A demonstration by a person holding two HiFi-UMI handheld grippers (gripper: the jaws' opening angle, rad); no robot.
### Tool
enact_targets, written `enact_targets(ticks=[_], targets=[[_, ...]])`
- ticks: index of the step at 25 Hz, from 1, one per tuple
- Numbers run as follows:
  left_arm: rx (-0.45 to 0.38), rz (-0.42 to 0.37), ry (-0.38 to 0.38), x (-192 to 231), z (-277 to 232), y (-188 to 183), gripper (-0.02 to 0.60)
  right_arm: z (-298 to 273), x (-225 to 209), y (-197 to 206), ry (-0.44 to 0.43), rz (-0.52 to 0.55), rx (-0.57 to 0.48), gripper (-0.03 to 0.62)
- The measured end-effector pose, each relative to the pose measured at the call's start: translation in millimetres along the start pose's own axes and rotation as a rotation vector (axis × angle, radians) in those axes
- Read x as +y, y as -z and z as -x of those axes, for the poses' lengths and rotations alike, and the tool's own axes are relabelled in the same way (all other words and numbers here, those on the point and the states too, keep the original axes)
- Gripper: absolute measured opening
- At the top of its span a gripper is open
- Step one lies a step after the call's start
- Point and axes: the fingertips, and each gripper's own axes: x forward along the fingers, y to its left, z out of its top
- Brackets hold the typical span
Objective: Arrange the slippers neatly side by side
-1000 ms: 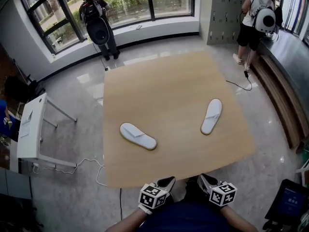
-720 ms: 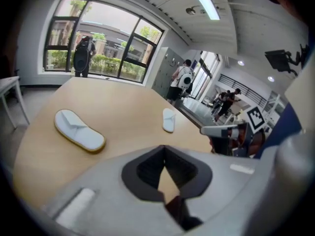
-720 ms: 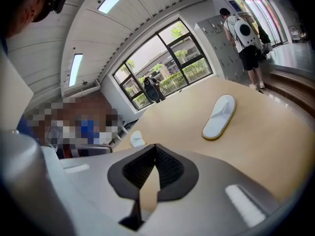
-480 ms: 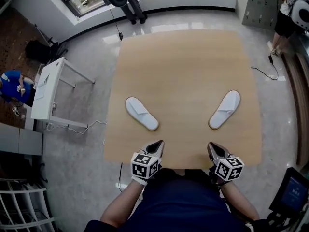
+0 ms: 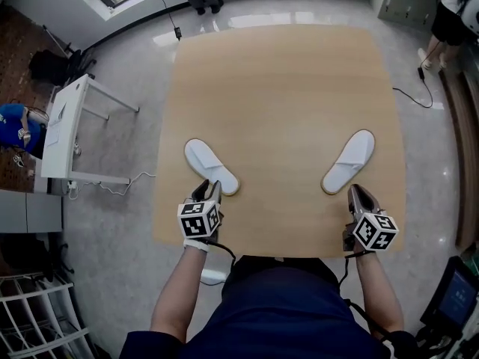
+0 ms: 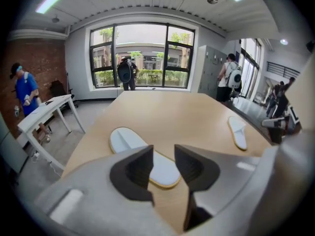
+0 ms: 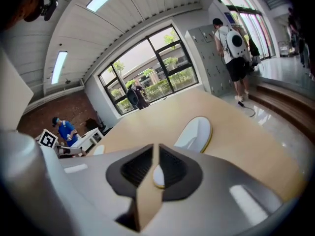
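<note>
A: Which way does each slipper lie from our claws?

B: The left slipper (image 5: 209, 165), by the worktop's (image 5: 284, 81) left edge, slants toward the near edge. Its near end lies just ahead of our left claw (image 5: 211, 189), whose jaws have just been opening, half apart, nothing between them. The right slipper (image 5: 349, 161) mirrors it, just beyond our closed, empty right claw (image 5: 356, 193)

A: Room?

B: We judge the bare middle ample
</note>
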Motion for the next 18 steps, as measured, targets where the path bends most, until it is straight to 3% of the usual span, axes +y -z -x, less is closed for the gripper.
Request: enact_targets(ticks=[1, 2, 8, 12, 15, 18], targets=[[0.006, 0.009, -0.005, 8.3, -9.0, -2.3, 0.167, -4.1, -5.7, -6.1, 0.026, 0.009, -0.013, 0.153], [0.016, 0.010, -0.011, 17.2, -17.7, -3.5, 0.190, -9.1, -9.7, -10.9, 0.045, 0.021, -0.016, 0.257], [0.157, -0.139, -0.053, 75.0, -69.9, 3.2, 0.230, -68.4, -46.8, -32.6, 0.120, 0.295, 0.084, 0.258], [0.254, -0.130, -0.046, 78.6, -90.0, 7.2, 0.259, -91.0, -92.1, -44.0, 0.184, 0.378, 0.185, 0.254], [0.284, -0.155, -0.026, 80.3, -90.0, 11.2, 0.259, -101.5, -84.4, -35.9, 0.199, 0.458, 0.233, 0.249], [0.312, -0.190, 0.001, 76.9, -90.2, 20.5, 0.259, -109.5, -61.3, -11.4, 0.156, 0.579, 0.334, 0.229]])
